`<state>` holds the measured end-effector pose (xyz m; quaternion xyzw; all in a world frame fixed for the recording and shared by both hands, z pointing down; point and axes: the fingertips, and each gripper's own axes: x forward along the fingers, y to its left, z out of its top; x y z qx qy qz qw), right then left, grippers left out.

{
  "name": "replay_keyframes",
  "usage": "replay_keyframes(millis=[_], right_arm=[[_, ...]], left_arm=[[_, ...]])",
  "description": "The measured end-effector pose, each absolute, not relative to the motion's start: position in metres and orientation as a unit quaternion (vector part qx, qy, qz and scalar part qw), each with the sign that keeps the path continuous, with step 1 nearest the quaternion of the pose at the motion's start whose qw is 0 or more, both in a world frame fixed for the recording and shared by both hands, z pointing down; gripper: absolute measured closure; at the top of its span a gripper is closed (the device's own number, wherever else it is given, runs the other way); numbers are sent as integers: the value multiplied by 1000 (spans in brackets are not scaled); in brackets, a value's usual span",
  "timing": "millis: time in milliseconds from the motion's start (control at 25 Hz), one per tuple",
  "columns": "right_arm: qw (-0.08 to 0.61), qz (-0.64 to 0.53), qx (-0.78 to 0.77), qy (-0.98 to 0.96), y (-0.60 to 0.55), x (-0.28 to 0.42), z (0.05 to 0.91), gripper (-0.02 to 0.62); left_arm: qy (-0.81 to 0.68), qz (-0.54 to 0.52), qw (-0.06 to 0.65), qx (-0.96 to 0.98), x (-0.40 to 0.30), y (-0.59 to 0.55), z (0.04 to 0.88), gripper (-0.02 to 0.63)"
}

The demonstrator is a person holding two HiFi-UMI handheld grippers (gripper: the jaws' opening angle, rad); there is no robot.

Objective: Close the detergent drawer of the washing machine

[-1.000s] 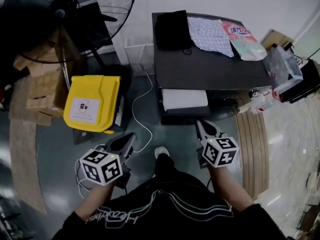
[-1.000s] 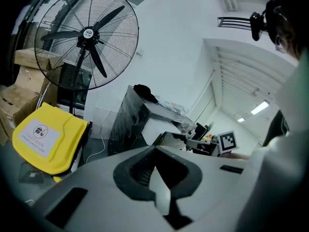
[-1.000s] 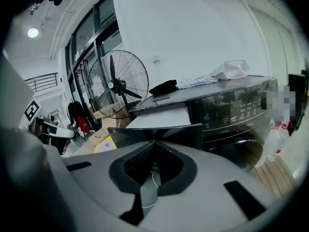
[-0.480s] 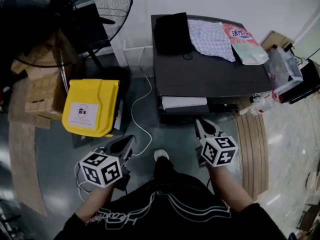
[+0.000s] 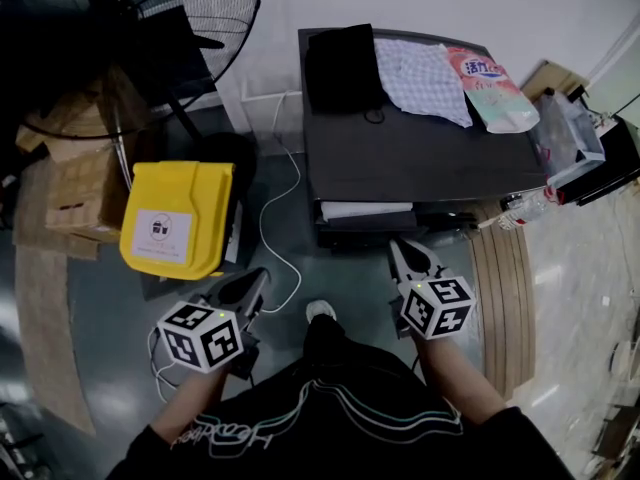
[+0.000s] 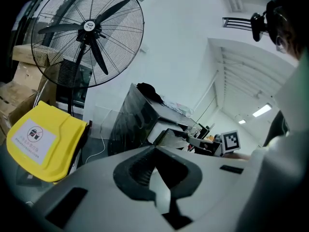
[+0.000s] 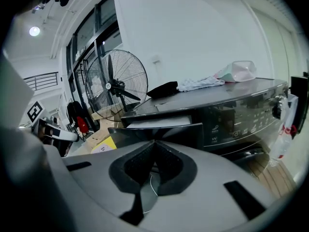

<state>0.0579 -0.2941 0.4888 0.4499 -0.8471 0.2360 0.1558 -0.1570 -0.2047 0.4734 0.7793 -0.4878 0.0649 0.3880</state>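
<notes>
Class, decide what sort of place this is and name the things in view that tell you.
Likely a workshop or storeroom corner rather than a home laundry: a dark washing machine stands near a big pedestal fan, stacked cardboard boxes and a yellow bin.

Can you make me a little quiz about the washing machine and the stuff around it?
1. True or false: the detergent drawer is pushed all the way in.
2. What colour is the bin on the floor near the washing machine? A red, B yellow, C green.
3. Fill in: the right gripper has its jaws ____ and holds nothing.
Key: 1 false; 2 B; 3 together.
</notes>
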Motion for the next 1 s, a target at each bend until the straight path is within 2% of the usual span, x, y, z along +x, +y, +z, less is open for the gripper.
replay_keyframes(millis=[1000], right_arm=[[153,226,458,-846,-331,48,488,570]], left_arm=[[-498,60,405,765,-168,-220,486,581]])
